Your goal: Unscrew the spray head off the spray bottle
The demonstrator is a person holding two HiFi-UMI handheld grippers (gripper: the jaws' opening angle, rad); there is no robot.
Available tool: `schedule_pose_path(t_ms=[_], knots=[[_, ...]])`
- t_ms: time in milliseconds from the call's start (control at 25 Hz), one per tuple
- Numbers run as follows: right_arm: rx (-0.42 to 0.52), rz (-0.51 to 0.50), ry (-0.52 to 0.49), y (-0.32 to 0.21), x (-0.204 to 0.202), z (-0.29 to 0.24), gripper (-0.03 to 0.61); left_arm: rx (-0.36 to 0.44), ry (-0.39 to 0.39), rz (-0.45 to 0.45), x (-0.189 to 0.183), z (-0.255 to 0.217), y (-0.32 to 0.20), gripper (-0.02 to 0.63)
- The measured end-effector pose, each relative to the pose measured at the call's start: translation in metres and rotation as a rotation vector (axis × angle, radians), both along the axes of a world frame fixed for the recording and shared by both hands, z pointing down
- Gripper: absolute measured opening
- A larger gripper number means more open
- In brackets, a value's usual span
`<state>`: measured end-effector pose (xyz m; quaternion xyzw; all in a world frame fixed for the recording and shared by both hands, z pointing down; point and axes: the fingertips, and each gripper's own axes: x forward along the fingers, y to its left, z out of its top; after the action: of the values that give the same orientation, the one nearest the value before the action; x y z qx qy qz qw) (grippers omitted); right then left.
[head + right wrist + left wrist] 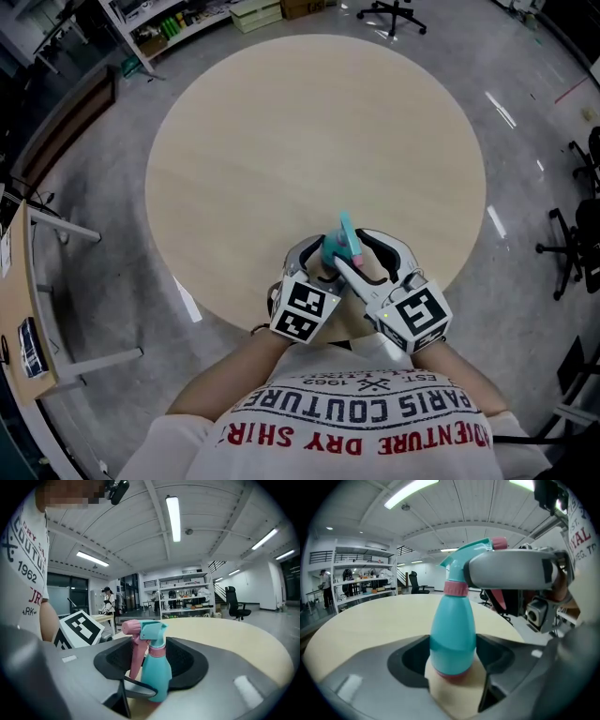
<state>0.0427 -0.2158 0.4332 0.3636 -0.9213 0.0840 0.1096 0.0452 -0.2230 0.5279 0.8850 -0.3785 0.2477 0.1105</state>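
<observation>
A teal spray bottle (345,244) with a pink collar and pink trigger stands upright near the front edge of the round wooden table (309,141). My left gripper (323,256) is shut on its lower body (452,634), with a jaw against each side. My right gripper (362,255) comes in from the right at the height of the spray head (151,630). The head sits between its jaws, and a gap shows on the right side. In the left gripper view, one of the right gripper's fingers (511,569) crosses in front of the head.
The bottle is close to the table's near rim, right in front of the person's body. Grey floor surrounds the table, with office chairs (394,14) and shelving (178,23) beyond it. People stand by distant shelves (108,603).
</observation>
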Motion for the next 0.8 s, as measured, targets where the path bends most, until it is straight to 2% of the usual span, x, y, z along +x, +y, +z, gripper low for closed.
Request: schedule_pose_path(t_ms=[160,240,320,520,600,640,720,800], knots=[[-0.005,-0.018,-0.022,-0.002,0.005,0.002,0.159,0.005,0.002,0.020,0.000,-0.001,-0.001,0.305],[-0.009,-0.049,-0.010,-0.002,0.010,0.002,0.071,0.010,0.005,0.072,0.000,0.000,0.001,0.304],[-0.007,-0.138,-0.006,0.001,0.011,0.003,0.067,0.022,0.013,0.177,-0.001,0.000,0.005,0.305],[0.024,-0.522,0.027,0.015,0.003,0.005,0.057,0.022,0.017,0.541,-0.009,0.001,0.021,0.304],[0.003,-0.599,0.018,0.017,0.000,0.003,0.057,0.008,-0.007,0.611,-0.011,0.001,0.023,0.305],[-0.003,-0.602,0.018,0.016,-0.001,0.003,0.060,0.005,-0.016,0.617,-0.011,0.000,0.023,0.305],[0.006,-0.537,0.025,0.013,0.001,0.002,0.074,0.010,-0.012,0.569,-0.011,0.000,0.020,0.305],[0.018,-0.414,0.002,0.008,0.010,0.002,0.201,0.013,0.020,0.439,-0.015,0.001,0.011,0.305]])
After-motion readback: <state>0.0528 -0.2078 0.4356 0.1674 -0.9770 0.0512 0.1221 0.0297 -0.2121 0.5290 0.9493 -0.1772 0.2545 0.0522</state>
